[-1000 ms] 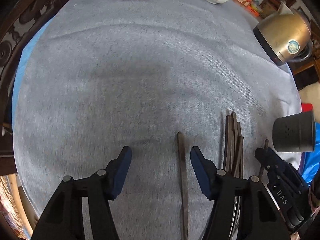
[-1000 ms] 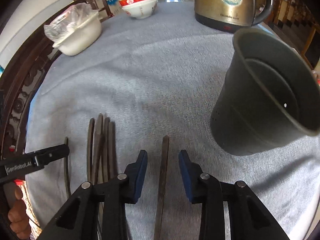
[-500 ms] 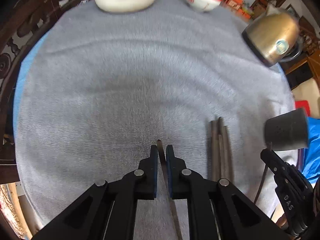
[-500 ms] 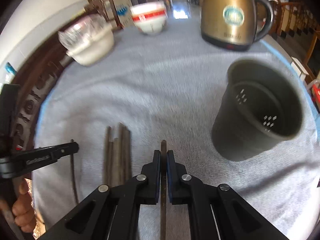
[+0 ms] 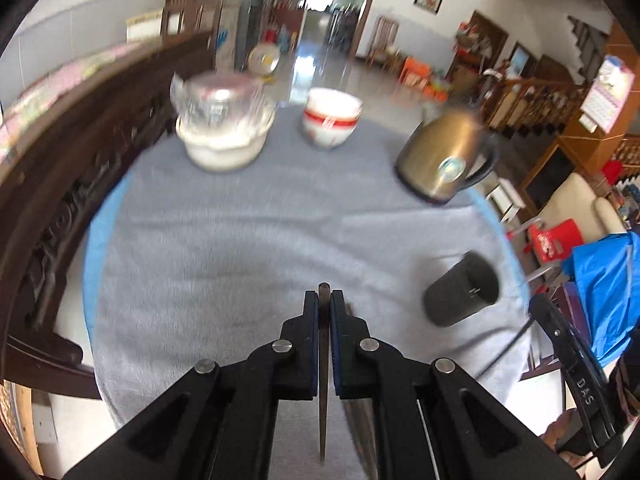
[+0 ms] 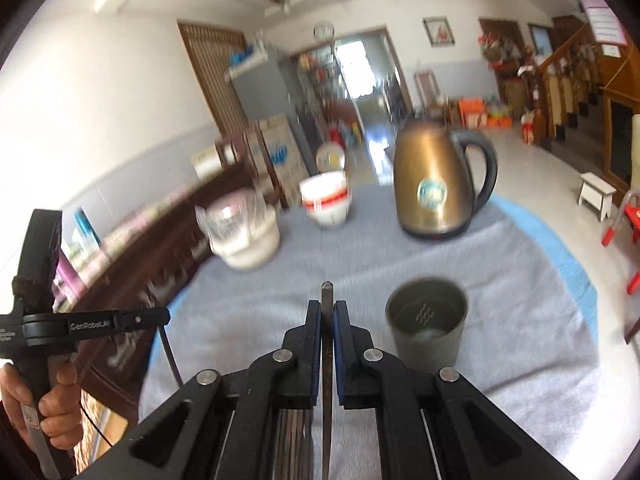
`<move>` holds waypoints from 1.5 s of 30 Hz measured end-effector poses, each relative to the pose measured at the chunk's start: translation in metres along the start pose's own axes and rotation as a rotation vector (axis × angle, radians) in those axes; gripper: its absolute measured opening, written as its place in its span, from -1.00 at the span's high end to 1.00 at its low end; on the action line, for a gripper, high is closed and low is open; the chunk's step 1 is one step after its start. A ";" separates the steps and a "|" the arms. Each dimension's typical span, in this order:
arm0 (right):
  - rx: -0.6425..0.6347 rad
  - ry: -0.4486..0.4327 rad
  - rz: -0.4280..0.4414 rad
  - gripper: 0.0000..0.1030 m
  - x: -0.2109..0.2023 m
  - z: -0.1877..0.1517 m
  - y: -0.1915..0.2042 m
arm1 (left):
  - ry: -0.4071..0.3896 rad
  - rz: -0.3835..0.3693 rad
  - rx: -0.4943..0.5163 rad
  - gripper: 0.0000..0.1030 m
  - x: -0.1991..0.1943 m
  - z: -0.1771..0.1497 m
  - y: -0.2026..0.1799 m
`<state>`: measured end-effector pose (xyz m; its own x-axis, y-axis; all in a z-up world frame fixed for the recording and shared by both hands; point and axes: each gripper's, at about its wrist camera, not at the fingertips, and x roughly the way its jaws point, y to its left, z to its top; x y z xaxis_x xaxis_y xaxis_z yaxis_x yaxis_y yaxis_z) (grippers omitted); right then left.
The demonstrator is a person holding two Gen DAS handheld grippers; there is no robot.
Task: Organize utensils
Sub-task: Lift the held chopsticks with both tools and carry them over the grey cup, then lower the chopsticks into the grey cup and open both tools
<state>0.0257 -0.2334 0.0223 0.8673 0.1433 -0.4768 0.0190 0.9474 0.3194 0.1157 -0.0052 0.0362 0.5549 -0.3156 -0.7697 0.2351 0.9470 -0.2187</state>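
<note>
Since the earlier frames, both grippers have been closed and raised from the table, and each chopstick has been lifted off the grey cloth point(image 5: 224, 248). The left gripper point(image 5: 324, 300) is pressed together on one dark chopstick point(image 5: 323, 380), whose tip shows just above the pads. The right gripper point(image 6: 327, 310) is likewise pinched on a second chopstick point(image 6: 326, 360), which is held upright between the blue pads. The dark holder cup point(image 6: 426, 328) is seen standing on the cloth, just to the right of the right gripper, with holes in its bottom. More chopsticks point(image 6: 294, 436) are glimpsed on the cloth under the right gripper. Farther back, a gold kettle point(image 6: 434, 184), a red-banded bowl point(image 6: 325, 200) and a white bowl covered with plastic point(image 6: 244, 236) are placed. A hand point(image 6: 48, 408) is seen around the left gripper's handle.
</note>
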 end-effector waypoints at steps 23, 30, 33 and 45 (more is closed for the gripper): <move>0.091 -0.439 -0.177 0.88 -0.069 0.092 -0.047 | -0.339 -0.179 0.065 0.89 -0.054 0.084 -0.142; 0.118 -0.357 -0.210 0.88 -0.039 0.080 -0.068 | -0.278 -0.160 0.102 0.89 0.000 0.069 -0.164; 0.124 -0.311 -0.202 0.88 -0.031 0.067 -0.074 | -0.226 -0.139 0.115 0.89 0.021 0.059 -0.162; 0.241 -0.218 -0.067 0.09 -0.042 0.034 -0.088 | -0.265 -0.068 0.217 -0.19 0.000 0.013 -0.146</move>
<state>0.0048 -0.3321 0.0423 0.9455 -0.0065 -0.3256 0.1746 0.8541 0.4899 0.0914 -0.1439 0.0759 0.7135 -0.4090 -0.5689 0.4271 0.8975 -0.1096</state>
